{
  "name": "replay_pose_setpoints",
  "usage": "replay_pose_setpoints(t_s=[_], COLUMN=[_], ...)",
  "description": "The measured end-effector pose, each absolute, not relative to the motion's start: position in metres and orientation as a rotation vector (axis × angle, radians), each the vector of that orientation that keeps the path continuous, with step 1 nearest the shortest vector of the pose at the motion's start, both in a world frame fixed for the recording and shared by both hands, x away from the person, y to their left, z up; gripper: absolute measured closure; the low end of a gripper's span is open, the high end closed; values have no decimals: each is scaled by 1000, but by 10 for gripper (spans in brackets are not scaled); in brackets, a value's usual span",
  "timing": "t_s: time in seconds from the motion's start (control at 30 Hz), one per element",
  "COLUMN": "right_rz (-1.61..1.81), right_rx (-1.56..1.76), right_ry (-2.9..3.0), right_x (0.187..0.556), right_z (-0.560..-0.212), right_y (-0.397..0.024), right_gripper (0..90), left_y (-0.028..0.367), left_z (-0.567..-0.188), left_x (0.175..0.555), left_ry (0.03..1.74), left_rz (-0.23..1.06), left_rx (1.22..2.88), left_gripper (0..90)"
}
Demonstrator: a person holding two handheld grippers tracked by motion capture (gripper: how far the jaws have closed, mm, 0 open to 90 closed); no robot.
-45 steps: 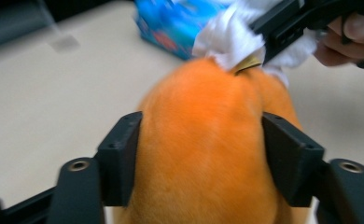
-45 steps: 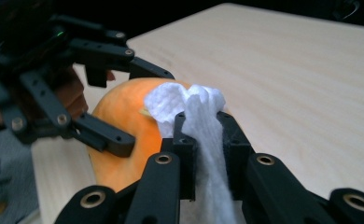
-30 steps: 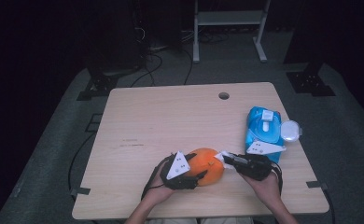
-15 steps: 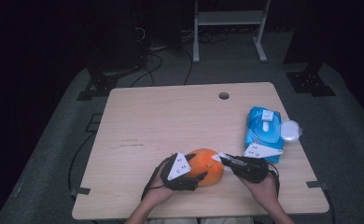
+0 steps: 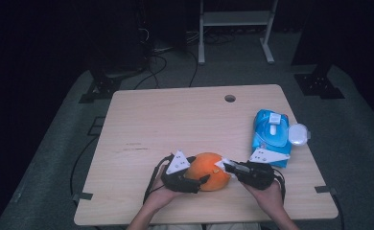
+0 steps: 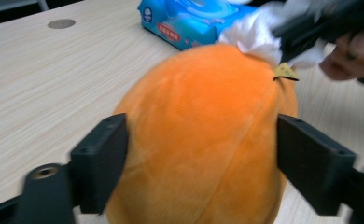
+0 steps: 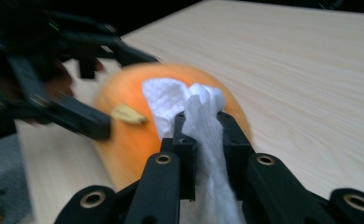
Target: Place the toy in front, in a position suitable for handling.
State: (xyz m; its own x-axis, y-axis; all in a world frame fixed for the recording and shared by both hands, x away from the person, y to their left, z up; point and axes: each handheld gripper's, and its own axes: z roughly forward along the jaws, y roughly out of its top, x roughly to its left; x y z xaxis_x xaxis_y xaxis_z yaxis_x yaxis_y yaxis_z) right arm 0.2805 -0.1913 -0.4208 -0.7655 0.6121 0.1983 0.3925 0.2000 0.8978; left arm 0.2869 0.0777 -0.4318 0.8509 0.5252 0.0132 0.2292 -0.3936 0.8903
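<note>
A pale wooden surface (image 5: 175, 124) carries the work at its near edge, where a person's two hands come in from below. An orange plush ball (image 5: 209, 170) sits just in from that near edge, roughly at its middle, a small tan tag on its seam. A blue pack of wet wipes (image 5: 271, 136) lies near the right edge, its round white lid flipped open toward that edge — well clear of the ball.

The left gripper (image 5: 194, 178) straddles the orange plush ball from the left; in the left gripper view its jaws stand on either side of the ball (image 6: 203, 140), close against the plush, and they have just been opening — whether the pads press on it cannot be told.

The right gripper (image 5: 228, 166) comes in from the right, jaws clamped together on a white wipe (image 7: 203, 121) bunched between them, and the loose end of the wipe lies on the upper side of the ball (image 7: 171, 116).
</note>
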Motion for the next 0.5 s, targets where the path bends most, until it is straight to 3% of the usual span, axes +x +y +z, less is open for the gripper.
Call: replay_pose_setpoints(t_s=[0.1, 0.17, 0.33, 0.5], right_rz=[1666, 1589, 1518, 1555], right_rx=[868, 815, 884, 862], right_ry=[2273, 2282, 2260, 2242], right_x=[277, 274, 279, 275], right_z=[-408, -405, -413, -407], right_y=[-179, -172, -187, -183], right_gripper=[789, 790, 793, 792], left_y=[66, 64, 77, 68], left_z=[-428, -427, -430, -435], left_x=[280, 278, 288, 285], left_ry=[467, 454, 553, 536], left_rz=[416, 431, 333, 371], left_rx=[2016, 2020, 1951, 1950], left_gripper=[258, 214, 153, 265])
